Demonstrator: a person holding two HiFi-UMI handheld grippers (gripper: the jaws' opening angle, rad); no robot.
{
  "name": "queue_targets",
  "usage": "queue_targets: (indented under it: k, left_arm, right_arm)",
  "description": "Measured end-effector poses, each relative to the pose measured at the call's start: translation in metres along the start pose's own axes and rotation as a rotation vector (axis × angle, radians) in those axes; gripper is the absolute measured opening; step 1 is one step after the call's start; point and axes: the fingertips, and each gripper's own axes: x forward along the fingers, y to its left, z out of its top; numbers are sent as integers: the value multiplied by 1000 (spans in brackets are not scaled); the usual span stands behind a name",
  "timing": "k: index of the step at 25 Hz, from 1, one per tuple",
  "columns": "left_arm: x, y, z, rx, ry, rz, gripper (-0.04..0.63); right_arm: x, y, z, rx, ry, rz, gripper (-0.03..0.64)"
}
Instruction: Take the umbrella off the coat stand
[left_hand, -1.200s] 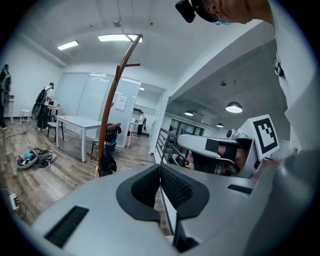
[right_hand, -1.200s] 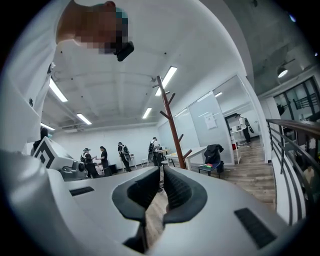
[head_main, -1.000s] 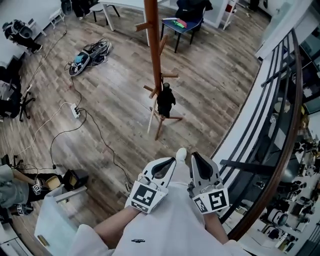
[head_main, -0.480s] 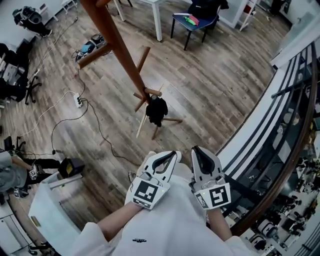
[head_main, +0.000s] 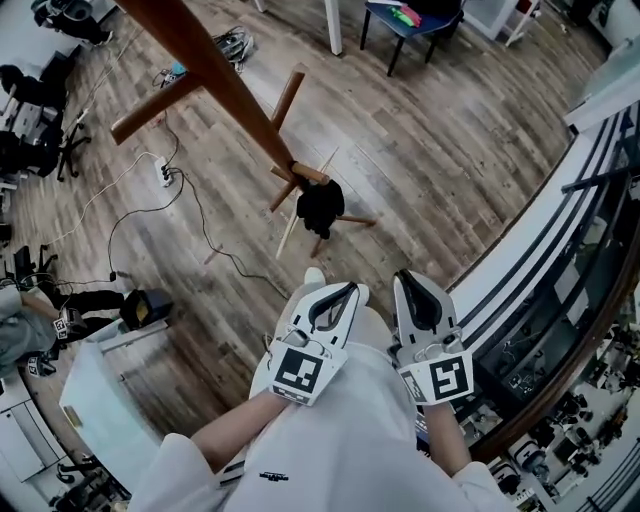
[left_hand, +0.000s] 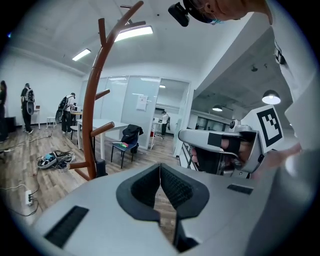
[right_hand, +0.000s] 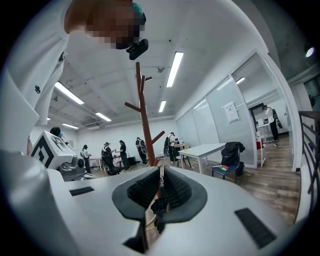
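A wide office floor (head_main: 440, 140) of wood planks lies below, and the coat stand (head_main: 215, 75) rises from it as a brown pole that leans across the head view's upper left. The umbrella (head_main: 320, 207) is a short black folded bundle that hangs from a low peg (head_main: 310, 174), close to the pole and just above the stand's feet. It is seen almost end-on, so its long axis probably runs straight down.

Both tongs are pressed together and hold nothing. The umbrella lies ahead of them, past a stretch of bare floor. In the head view it stands nearly straight beyond the left gripper (head_main: 335, 292), which looks the nearer. The right gripper (head_main: 415, 285) sits just beside the left, toward the railing. The right gripper view has the pole dead ahead over its closed jaws, so that hand seems better aimed.

A curved railing (head_main: 560, 230) closes in the right side. A cable (head_main: 200, 240) and a power strip (head_main: 166, 175) lie on the floor to the left. The way straight ahead is open.
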Motion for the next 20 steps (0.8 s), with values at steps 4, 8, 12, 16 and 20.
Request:
queue_targets:
  k: [4, 8, 12, 16, 20]
  left_arm:
    - [3, 13, -8, -5, -15, 34, 21]
    - [8, 24, -16, -27, -35, 44, 21]
    - [10, 32, -35, -43, 25, 50, 21]
    - [21, 44, -42, -61, -25, 80, 21]
    - [34, 54, -51, -41, -2, 93, 21]
  right_arm:
    - [12, 3, -13, -9, 16, 39, 51]
    - [24, 4, -25, -4, 37, 64, 51]
    - [34, 3, -41, -3, 61, 79, 51]
    - [46, -7, -71, 31, 104, 75, 51]
    - [56, -19, -98, 31, 138, 80, 51]
